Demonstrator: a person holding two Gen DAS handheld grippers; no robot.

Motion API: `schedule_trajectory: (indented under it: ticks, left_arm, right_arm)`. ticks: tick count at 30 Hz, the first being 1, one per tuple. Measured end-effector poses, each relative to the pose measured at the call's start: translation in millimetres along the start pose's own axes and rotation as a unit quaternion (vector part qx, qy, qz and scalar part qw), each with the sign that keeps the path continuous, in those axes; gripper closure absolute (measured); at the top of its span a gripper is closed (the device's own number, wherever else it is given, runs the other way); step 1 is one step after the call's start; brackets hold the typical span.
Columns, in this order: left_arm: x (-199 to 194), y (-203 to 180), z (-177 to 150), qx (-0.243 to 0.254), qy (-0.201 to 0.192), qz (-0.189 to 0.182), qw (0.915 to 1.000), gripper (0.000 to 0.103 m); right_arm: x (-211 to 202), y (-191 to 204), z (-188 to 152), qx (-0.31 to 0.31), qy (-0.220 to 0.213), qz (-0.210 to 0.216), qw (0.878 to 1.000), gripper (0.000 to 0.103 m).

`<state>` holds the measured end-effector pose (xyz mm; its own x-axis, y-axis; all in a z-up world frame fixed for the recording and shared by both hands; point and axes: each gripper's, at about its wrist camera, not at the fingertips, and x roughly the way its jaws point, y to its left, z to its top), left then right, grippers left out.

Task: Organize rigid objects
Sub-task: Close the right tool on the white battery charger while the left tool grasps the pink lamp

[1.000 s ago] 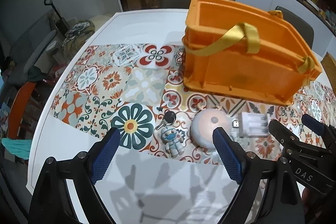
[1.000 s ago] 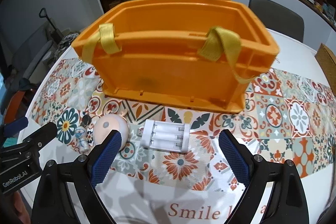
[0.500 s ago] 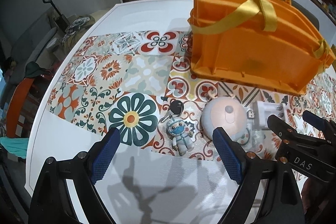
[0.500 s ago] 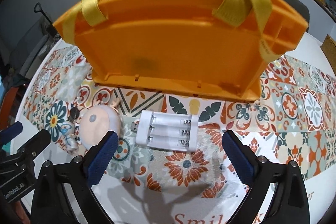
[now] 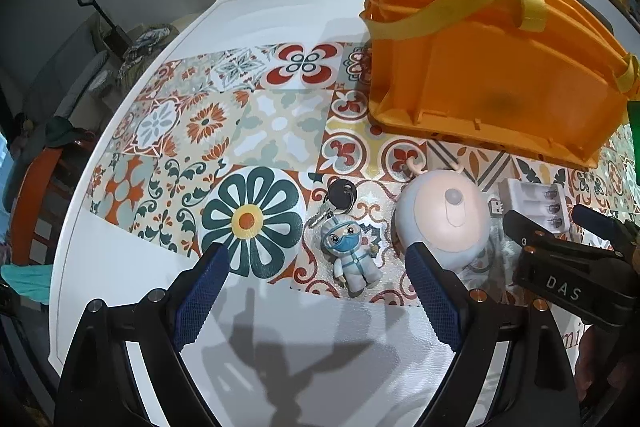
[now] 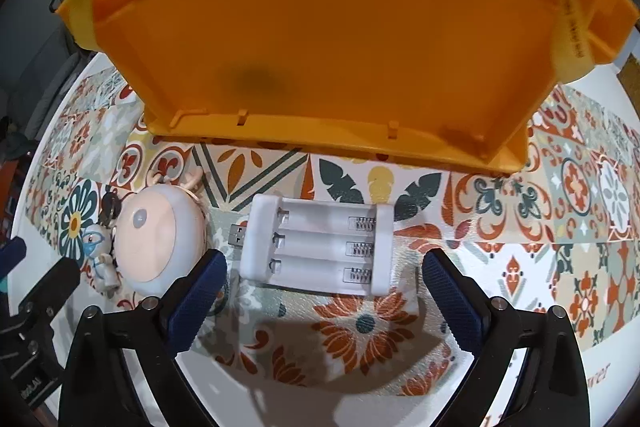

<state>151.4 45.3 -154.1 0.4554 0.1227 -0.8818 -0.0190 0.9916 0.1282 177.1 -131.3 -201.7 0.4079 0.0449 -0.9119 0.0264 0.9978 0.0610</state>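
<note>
- Right gripper (image 6: 322, 291) hangs over the white battery charger (image 6: 316, 245), jaws spread wide and empty; the charger lies flat just in front of the orange basket (image 6: 320, 39).
- Risk: a fingertip lands on the charger's end and skids it toward the round pink lamp (image 6: 158, 239) touching close by.
- Left gripper (image 5: 316, 291) is wide too, nothing held, above the figurine keychain (image 5: 352, 255).
- Risk: its right finger clips the lamp, or the two grippers bump.
</note>
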Motion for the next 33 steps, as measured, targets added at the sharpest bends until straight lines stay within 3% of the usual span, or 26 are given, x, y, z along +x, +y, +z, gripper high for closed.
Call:
schedule_trajectory:
  ticks: [11,33]
  left_arm:
    - [2.6,-0.2,-0.7,0.000,0.003,-0.002,1.0000,0.013]
    - [-2.4,-22.5,4.2,0.023,0.000,-0.056,0.9982,0.013]
  right_arm:
    - [8.7,9.8,1.7,-0.018,-0.001,-0.003,1.000,0.024]
    - [-29.1,-21.4,-4.3,0.014,-0.025,0.006,1.000,0.024]
